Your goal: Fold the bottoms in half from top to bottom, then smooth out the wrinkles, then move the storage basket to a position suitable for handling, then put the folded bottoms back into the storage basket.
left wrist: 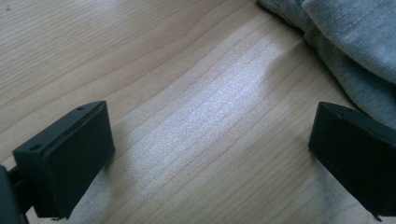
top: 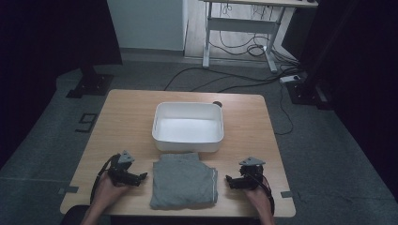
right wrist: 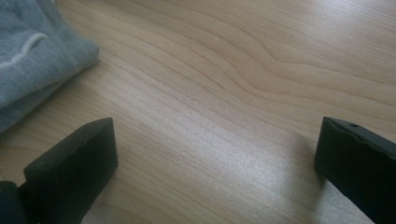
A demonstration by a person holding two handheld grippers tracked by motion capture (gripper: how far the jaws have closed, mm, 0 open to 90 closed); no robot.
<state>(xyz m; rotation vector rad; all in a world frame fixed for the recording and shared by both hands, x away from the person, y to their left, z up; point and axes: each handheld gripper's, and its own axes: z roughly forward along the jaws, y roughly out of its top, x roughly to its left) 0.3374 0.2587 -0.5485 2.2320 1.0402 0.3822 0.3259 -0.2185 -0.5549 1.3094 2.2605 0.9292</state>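
the grey cloth (top: 184,182) is lying folded into a neat rectangle at the near middle of the table (top: 126,117), just near of the white tub (top: 188,127), which is sitting empty further back. so the folding is looking finished, or nearly so, while the putting away is not yet begun, if the tub is where the cloth is meant to go.

the left gripper (top: 139,177) is resting low over the wood just left of the cloth, and the right gripper (top: 229,181) is sitting just right of it, each held in a hand coming in from the near edge. in the left gripper view the jaws are standing wide apart with only bare wood between them, the cloth's edge (left wrist: 348,42) lying beyond the right-hand jaw. in the right gripper view the jaws are likewise spread wide and holding nothing, with a corner of the cloth (right wrist: 32,56) lying off to the far left.

what is probably remaining is gripping both sides of the folded cloth and lifting it into the tub.
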